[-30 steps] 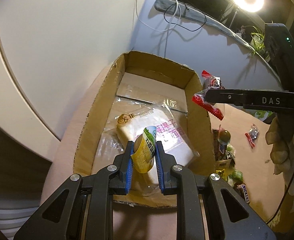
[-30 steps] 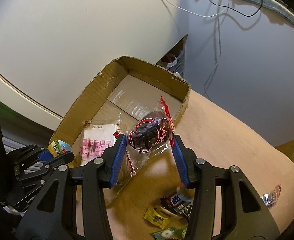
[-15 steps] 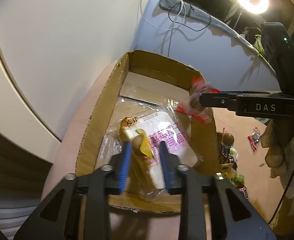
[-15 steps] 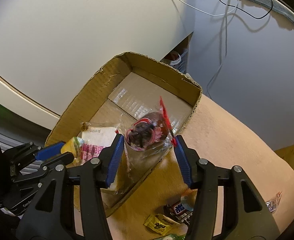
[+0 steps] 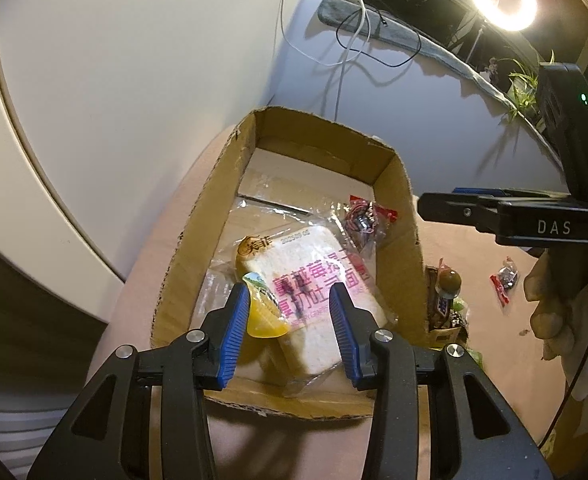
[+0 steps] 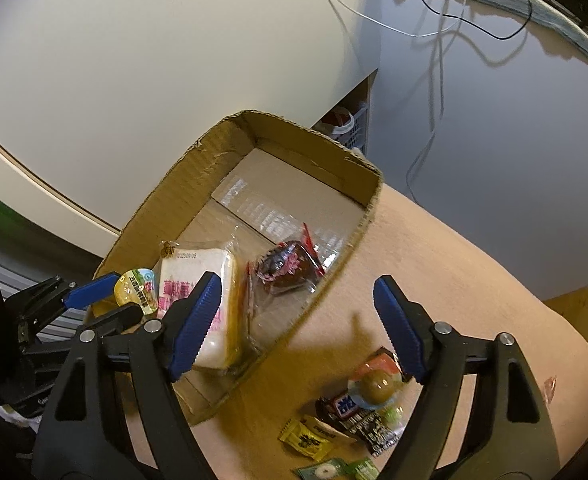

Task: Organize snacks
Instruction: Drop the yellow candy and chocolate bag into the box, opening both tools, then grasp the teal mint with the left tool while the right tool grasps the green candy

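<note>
A cardboard box (image 5: 198,256) (image 6: 198,184) stands on the peach table. In it lie a bagged bread slice (image 5: 318,276) (image 6: 198,280), a yellow jelly cup (image 5: 260,308) (image 6: 136,290) and a red-wrapped dark snack (image 5: 360,220) (image 6: 286,268). My left gripper (image 5: 290,316) is open over the box's near end, the jelly cup just beside its left finger. My right gripper (image 6: 298,324) is open and empty above the box's right wall; it also shows side-on in the left wrist view (image 5: 454,204).
Several loose snacks (image 6: 358,408) lie on the table right of the box, including a round brown candy (image 6: 376,386) and a yellow packet (image 6: 308,438). Another small red wrapper (image 5: 504,280) lies farther right. White cables (image 6: 434,40) hang on the wall behind.
Both grippers opened. The jelly cup dropped from my left gripper into the box by the bread. The red-wrapped snack fell from my right gripper into the box.
</note>
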### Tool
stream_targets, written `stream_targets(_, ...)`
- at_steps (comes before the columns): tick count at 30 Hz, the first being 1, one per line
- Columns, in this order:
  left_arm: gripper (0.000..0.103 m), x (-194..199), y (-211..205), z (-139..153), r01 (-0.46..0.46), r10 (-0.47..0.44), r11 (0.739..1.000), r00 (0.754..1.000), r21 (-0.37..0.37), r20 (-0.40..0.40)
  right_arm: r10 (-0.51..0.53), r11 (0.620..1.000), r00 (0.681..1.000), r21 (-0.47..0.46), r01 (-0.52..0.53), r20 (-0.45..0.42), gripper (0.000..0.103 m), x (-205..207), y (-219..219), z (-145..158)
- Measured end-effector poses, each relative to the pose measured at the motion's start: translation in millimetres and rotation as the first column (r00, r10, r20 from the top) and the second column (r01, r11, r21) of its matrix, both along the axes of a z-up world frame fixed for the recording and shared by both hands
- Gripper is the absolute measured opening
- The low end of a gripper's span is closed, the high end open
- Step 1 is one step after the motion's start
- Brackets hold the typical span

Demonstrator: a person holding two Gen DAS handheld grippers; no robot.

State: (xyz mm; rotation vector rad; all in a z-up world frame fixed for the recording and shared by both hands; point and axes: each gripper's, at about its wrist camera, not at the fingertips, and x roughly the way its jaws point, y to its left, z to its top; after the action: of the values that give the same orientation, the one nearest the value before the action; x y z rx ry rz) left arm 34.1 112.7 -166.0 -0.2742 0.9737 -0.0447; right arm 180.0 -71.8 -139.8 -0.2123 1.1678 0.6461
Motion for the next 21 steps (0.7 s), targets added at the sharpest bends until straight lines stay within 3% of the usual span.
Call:
stream_targets(11,0.04,-11.3,-32.9,11.3,0.079,-0.079,0.997,0.997,-0.019,0.024,-0.061,0.998,0.998,-0.024,0.062,0.015,0.081,-23.3,-69.2,10.2)
stream_targets(21,0.04,-26.9,-85.1,10.2,0.212,-0.212,0.976,0.977,-0.039,0.013,-0.197,0.979,0.98,-0.063,0.196,0.003,0.081,-52.9,-158.1,-0.5)
